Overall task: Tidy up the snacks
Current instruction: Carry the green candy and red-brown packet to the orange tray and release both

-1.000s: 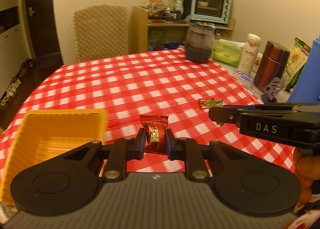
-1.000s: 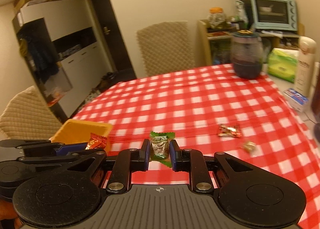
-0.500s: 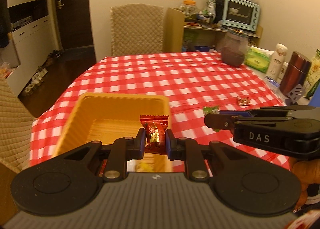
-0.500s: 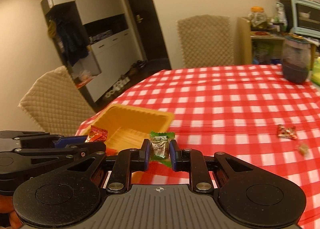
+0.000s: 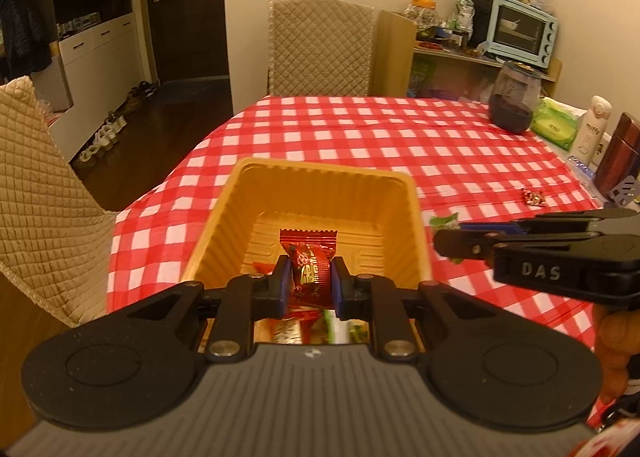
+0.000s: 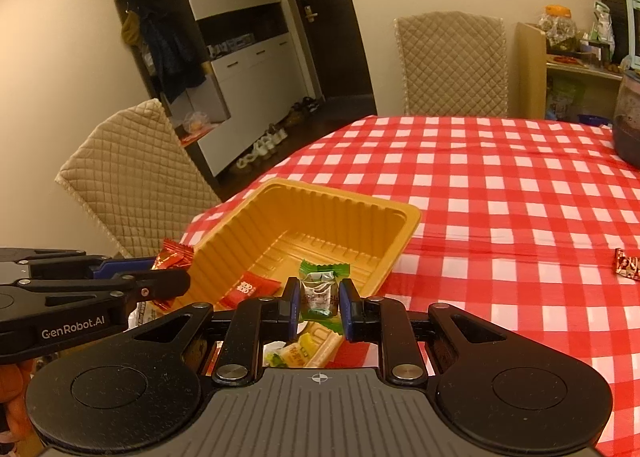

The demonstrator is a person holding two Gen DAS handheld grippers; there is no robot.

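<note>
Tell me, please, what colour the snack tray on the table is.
The snack tray is orange-yellow plastic with ribbed walls, seen best in the right wrist view.

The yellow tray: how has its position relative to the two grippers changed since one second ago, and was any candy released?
Both grippers moved left to the yellow tray. The left gripper now holds its red candy over the tray's inside, and the right gripper brings its green candy over the tray's near edge. Nothing was released; both stay shut on their candies. The loose red candy still lies on the tablecloth.
</note>
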